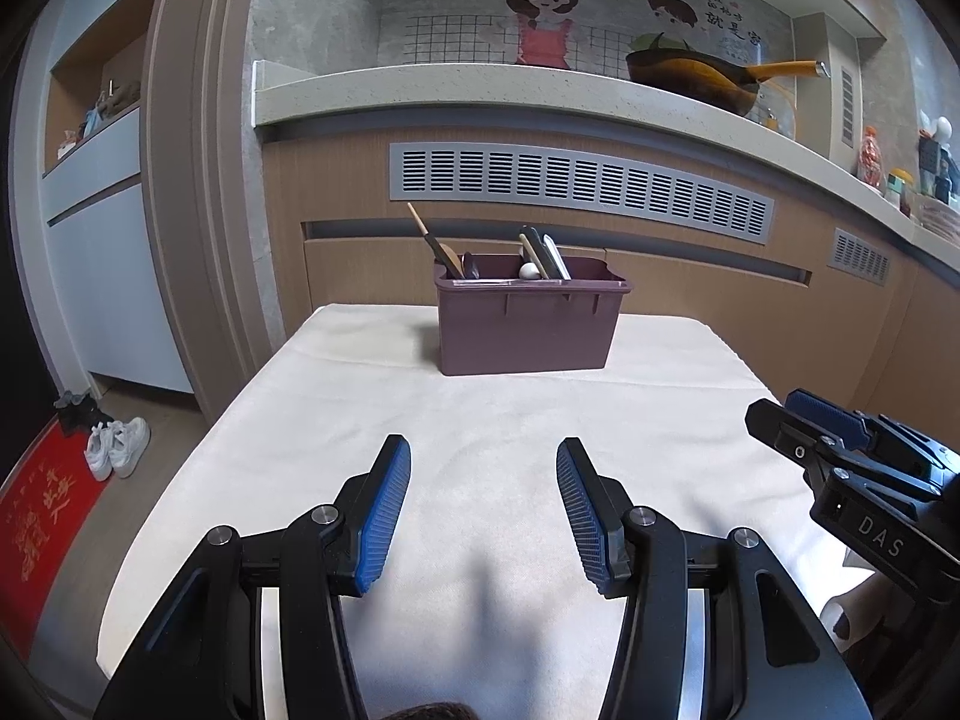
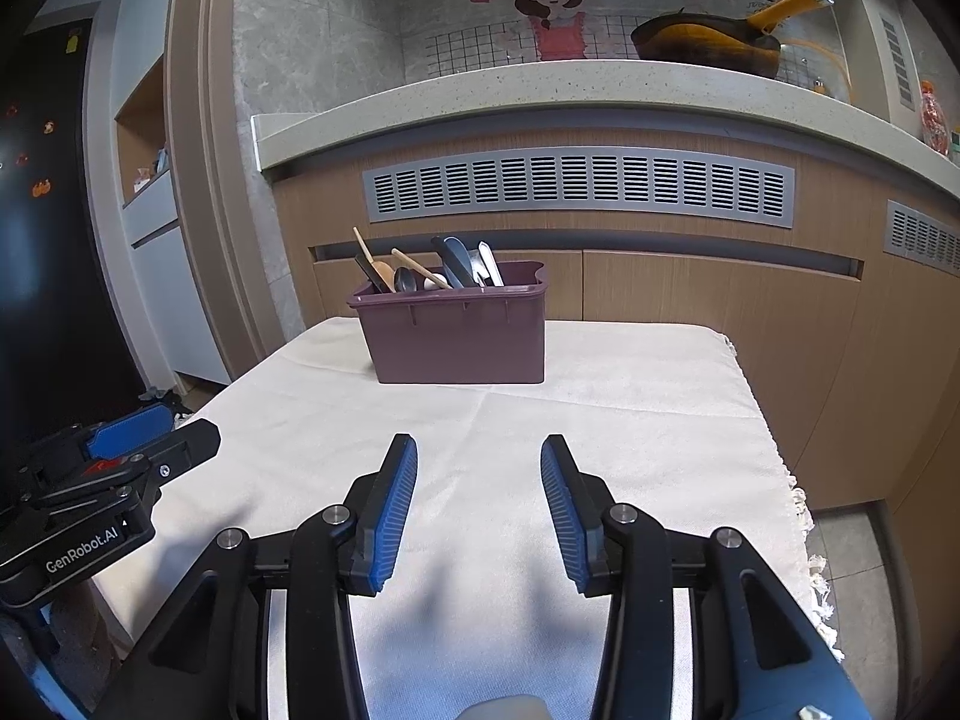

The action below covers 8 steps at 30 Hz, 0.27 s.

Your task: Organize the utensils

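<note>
Both grippers hang over the near end of the cloth-covered counter (image 1: 480, 396), and the purple utensil bin (image 1: 528, 324) sits at the far end with all the utensils (image 2: 420, 273) already standing in it: wooden spoon handles on its left side, darker and pale handles toward the middle. The left gripper (image 1: 483, 510) has its blue-padded fingers (image 1: 384, 516) spread wide with only cloth between them; the right gripper (image 2: 479, 507) is parted too, a bit narrower, pinching nothing. The left wrist view catches white sneakers (image 1: 117, 447) and a red doormat (image 1: 42, 534) on the floor, plus "DAS" printed on the right gripper's body. The right wrist view instead gets a dark fridge door (image 2: 36, 228) with small magnets, the cloth's fringed edge, and "GenRobot.AI" on the left gripper. Both show the cartoon wall sticker (image 2: 555, 12) with Chinese writing I can't make out, and an orange-handled pan (image 1: 714, 78).
</note>
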### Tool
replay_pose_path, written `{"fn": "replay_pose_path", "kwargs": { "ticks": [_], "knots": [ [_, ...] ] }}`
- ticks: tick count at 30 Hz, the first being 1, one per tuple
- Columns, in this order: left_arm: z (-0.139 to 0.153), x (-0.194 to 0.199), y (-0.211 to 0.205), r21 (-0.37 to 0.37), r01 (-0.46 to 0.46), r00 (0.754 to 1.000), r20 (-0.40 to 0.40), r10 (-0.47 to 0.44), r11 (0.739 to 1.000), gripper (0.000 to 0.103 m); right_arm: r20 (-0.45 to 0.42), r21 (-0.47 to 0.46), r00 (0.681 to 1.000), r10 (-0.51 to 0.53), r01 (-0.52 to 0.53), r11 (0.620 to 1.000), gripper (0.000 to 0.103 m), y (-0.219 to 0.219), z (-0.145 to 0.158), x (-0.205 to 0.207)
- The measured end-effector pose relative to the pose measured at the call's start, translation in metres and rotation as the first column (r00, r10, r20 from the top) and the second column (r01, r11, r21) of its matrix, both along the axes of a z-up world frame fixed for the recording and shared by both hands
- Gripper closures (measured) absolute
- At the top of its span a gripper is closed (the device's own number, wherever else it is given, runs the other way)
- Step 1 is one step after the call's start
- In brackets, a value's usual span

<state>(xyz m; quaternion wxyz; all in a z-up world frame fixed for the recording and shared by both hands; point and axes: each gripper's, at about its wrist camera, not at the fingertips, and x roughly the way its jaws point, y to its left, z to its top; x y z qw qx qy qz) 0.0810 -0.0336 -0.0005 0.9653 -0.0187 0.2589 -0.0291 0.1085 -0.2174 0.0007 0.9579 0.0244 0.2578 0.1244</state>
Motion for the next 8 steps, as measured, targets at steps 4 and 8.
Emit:
{"fn": "replay_pose_path", "kwargs": {
  "ticks": [4, 8],
  "knots": [
    [-0.0010, 0.0000, -0.0016, 0.003, 0.004, 1.000, -0.008, -0.004, 1.000, 0.051, 0.006, -0.002, 1.000, -0.001, 0.001, 1.000, 0.061, 0.0001, 0.0010, -0.0011],
    [-0.0032, 0.0016, 0.0015, -0.012, 0.001, 1.000, -0.016, -0.001, 1.000, 0.051, 0.004, -0.004, 1.000, 0.000, 0.000, 1.000, 0.061, 0.0002, 0.0013, -0.0006]
  ]
}}
